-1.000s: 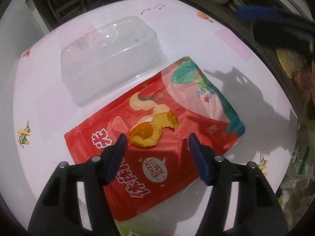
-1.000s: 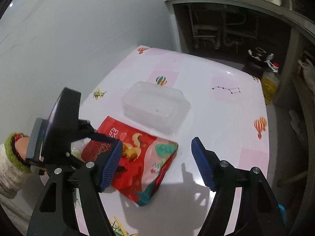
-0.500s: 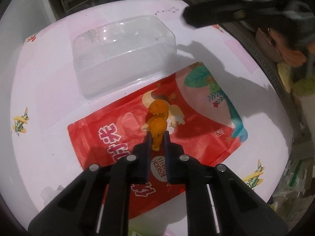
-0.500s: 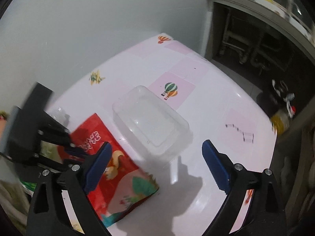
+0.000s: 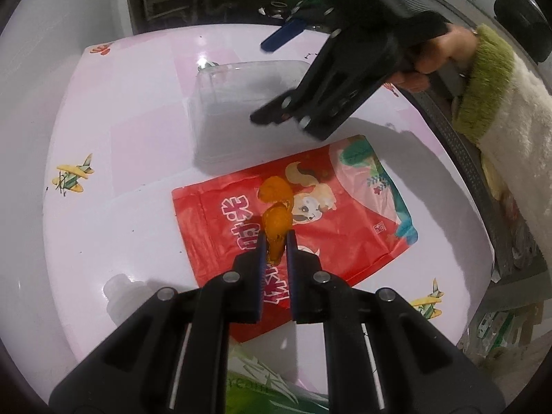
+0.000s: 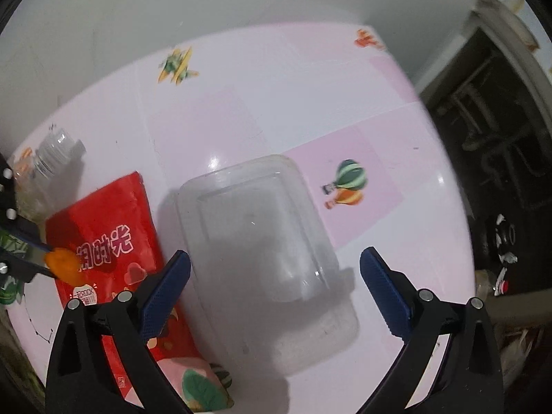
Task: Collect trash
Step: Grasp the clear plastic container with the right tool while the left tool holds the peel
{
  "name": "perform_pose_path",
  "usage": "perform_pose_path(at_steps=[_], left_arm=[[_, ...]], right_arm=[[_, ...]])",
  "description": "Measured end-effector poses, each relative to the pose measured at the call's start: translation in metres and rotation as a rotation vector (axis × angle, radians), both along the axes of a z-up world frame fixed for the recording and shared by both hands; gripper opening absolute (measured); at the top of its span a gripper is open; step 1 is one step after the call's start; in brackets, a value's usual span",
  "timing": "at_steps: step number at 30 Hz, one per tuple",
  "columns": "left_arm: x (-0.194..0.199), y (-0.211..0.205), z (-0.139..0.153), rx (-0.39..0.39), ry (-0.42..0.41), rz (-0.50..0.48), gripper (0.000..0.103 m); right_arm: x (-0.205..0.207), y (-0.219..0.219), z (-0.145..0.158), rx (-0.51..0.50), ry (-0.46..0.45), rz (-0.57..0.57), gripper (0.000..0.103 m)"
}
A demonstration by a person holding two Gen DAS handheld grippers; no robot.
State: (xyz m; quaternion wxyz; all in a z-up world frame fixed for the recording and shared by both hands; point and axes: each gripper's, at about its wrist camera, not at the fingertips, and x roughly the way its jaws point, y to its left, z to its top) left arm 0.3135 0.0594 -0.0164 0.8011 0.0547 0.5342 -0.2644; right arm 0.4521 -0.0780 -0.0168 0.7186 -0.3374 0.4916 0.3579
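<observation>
My left gripper has its jaws clamped on one orange peel, lifted over the one red snack bag lying on the table. My right gripper hangs, jaws wide, above one clear plastic container (upside down, apparently empty).

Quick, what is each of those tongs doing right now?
Left tongs: closed on the orange peel, over the red snack bag.
Right tongs: open, holding nothing, over the clear plastic container.
</observation>
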Motion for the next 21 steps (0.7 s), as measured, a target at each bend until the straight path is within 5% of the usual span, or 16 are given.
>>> perform_pose_path(at_steps=[11,21], left_arm=[[0.001,-0.014,0.003,-0.037,-0.010,0.003,0.009],[-0.006,-0.011,0.016,-0.077,-0.051,0.042,0.009]], right_arm=[[-0.003,0.002,-0.011,0.029,-0.011,-0.042,0.093],[-0.024,-0.050,0.054,0.219,-0.187,-0.292,0.091]])
